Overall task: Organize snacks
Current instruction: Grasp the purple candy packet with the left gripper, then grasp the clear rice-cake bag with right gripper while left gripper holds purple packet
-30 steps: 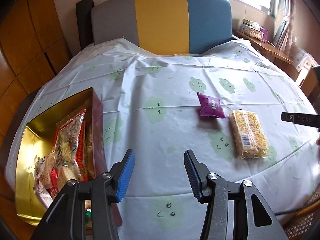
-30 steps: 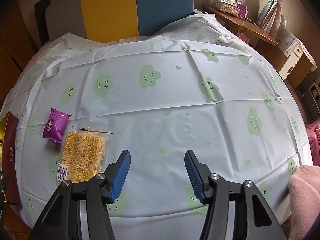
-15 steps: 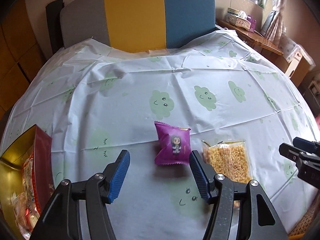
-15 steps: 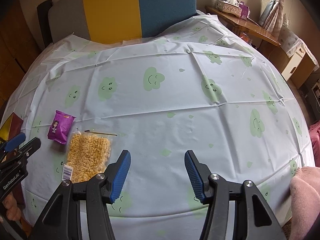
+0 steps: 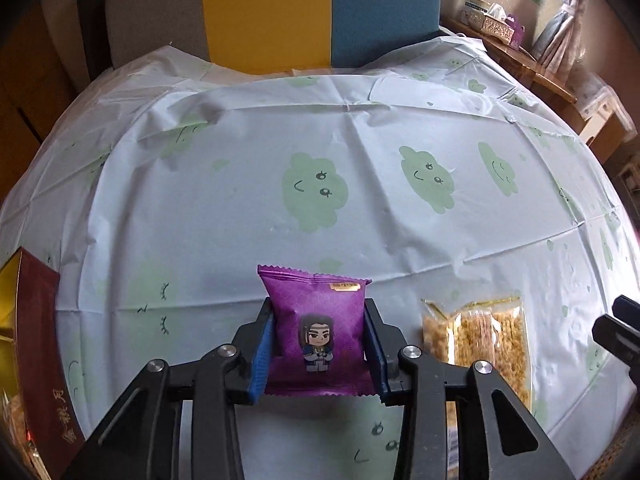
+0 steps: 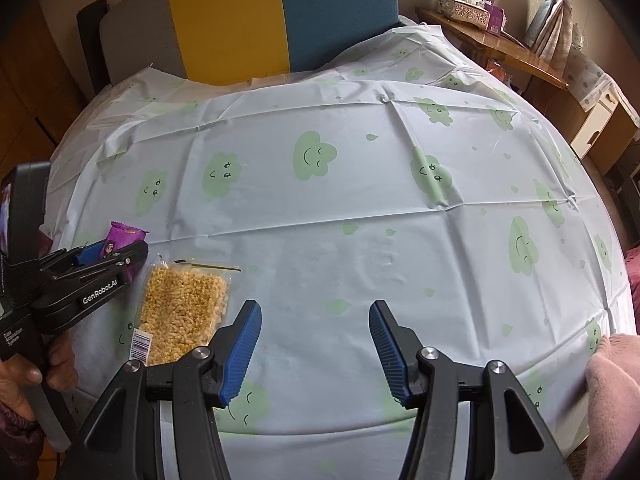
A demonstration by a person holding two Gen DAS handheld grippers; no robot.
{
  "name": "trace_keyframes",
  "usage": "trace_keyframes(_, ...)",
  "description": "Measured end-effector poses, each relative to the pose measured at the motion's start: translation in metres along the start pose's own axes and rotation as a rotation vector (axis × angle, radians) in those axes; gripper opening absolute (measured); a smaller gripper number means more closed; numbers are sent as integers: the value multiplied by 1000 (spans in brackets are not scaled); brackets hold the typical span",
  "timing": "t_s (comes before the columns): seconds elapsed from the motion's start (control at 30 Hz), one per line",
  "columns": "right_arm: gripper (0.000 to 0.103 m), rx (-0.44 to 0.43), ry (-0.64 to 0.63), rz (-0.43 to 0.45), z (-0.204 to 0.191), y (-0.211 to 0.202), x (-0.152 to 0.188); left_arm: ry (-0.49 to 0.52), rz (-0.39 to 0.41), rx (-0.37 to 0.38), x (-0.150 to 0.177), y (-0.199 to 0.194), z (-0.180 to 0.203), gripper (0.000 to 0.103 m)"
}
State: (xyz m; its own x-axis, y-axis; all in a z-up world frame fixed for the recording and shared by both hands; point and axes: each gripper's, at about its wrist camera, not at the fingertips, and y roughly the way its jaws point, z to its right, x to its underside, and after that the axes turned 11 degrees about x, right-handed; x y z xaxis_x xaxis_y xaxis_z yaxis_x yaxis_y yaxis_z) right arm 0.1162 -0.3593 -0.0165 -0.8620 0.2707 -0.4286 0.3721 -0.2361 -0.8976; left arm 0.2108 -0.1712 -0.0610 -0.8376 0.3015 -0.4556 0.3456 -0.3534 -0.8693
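My left gripper is shut on a purple snack packet with a cartoon figure, its blue pads pressing both sides. The packet also shows in the right wrist view, held in the left gripper. A clear bag of yellow puffed snack lies on the tablecloth just right of it, and shows in the right wrist view. My right gripper is open and empty above the cloth, right of the yellow bag. A red and gold snack box is at the left edge.
The table wears a white cloth with green clouds. A grey, yellow and blue chair back stands behind it. A wooden shelf with a tissue box is at the far right. A pink cloth lies at the right edge.
My left gripper moved forward around the purple packet and shut on it. The box slid further out of its view to the left. My right gripper stayed open and barely moved.
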Motion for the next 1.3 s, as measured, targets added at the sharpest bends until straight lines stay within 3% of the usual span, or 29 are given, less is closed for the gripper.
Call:
trace_keyframes(0.33, 57, 45, -37, -38, -6, 10, 4, 7, 81, -29, 79, -58, -8, 41)
trace_keyframes(0.47, 57, 65, -75, -55, -12, 15, 8, -31, 64, -19, 109, -59, -17, 41)
trace_keyframes(0.53, 57, 61, -88, -66, -14, 17, 9, 4, 114, -41, 119, -58, -13, 41)
trace_keyframes(0.67, 58, 36, -110, -68, -20, 18, 12, 54, 154, -79, 127, -55, -6, 42)
trace_keyframes(0.87, 59, -80, -121, -92, -32, 18, 16, 81, 207, -71, 135, -56, -8, 44)
trace_keyframes(0.93, 78, -161, -116, -119, -39, 18, 18, 86, 217, -74, 136, -57, -7, 44)
trace_keyframes(1.0, 83, -210, -107, -132, -47, 18, 20, 95, 232, -74, 138, -57, -7, 44)
trace_keyframes(1.3, 89, -171, -93, -165, -99, 36, 4, 95, 256, -58, 141, -57, -10, 44)
